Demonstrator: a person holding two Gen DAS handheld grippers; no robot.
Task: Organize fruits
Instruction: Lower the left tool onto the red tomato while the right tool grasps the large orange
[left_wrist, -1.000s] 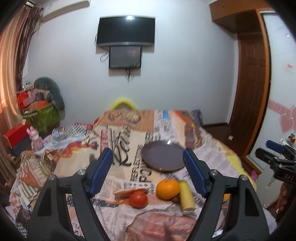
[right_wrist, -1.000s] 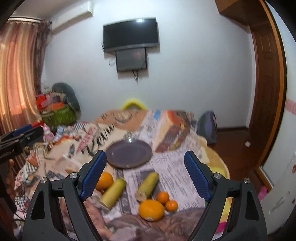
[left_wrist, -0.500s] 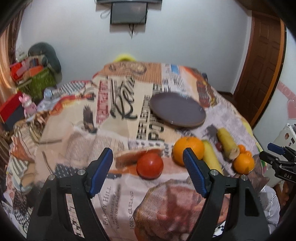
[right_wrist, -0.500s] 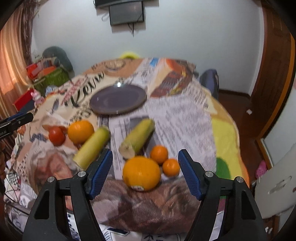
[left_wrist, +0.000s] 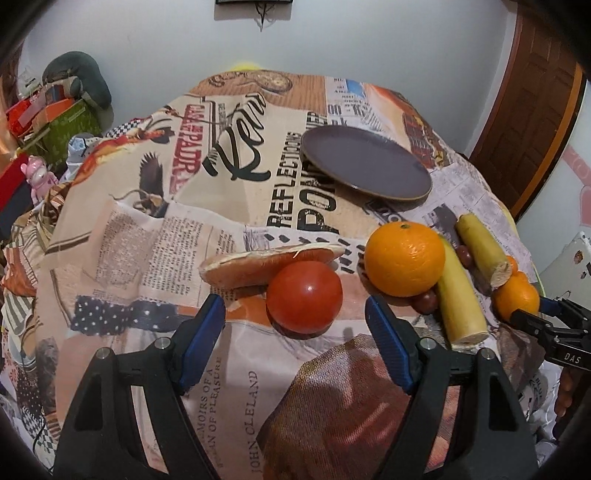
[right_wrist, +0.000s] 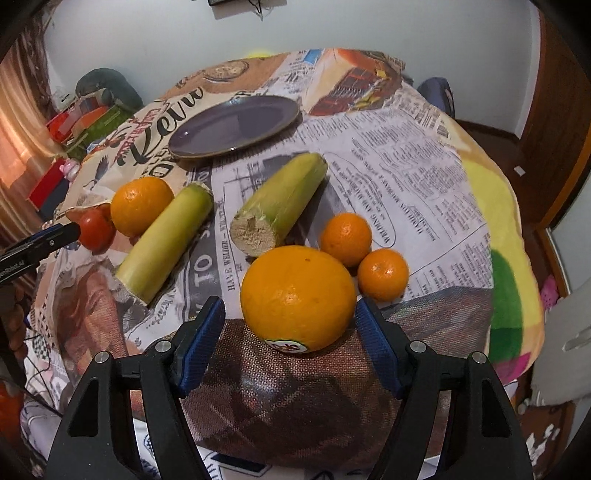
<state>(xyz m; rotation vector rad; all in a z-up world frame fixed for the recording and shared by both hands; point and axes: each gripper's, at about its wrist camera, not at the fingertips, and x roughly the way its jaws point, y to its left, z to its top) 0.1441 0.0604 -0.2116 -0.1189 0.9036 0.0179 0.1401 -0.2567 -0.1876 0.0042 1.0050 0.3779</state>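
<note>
A red tomato (left_wrist: 303, 296) lies just ahead of my open left gripper (left_wrist: 295, 325), between its blue fingertips. An orange (left_wrist: 404, 259) sits to its right, beside a yellow-green cane piece (left_wrist: 458, 295). A second cane piece (left_wrist: 480, 249) lies further right. My open right gripper (right_wrist: 290, 328) flanks a large stickered orange (right_wrist: 297, 297), not touching it. Two small tangerines (right_wrist: 345, 238) (right_wrist: 383, 274) lie behind it. Both cane pieces (right_wrist: 166, 240) (right_wrist: 280, 203) and the empty dark purple plate (right_wrist: 236, 123) show there; the plate also shows in the left view (left_wrist: 365, 166).
The table has a newspaper-print cloth (left_wrist: 229, 206). Small dark grapes (left_wrist: 424, 301) lie by the orange. Boxes and toys (left_wrist: 44, 122) are piled at the left. A wooden door (left_wrist: 532, 103) is at the right. The table edge drops off near both grippers.
Both grippers have dropped and moved forward toward the table. The tomato now lies between the left fingertips, the big orange between the right ones. Both stay open.
</note>
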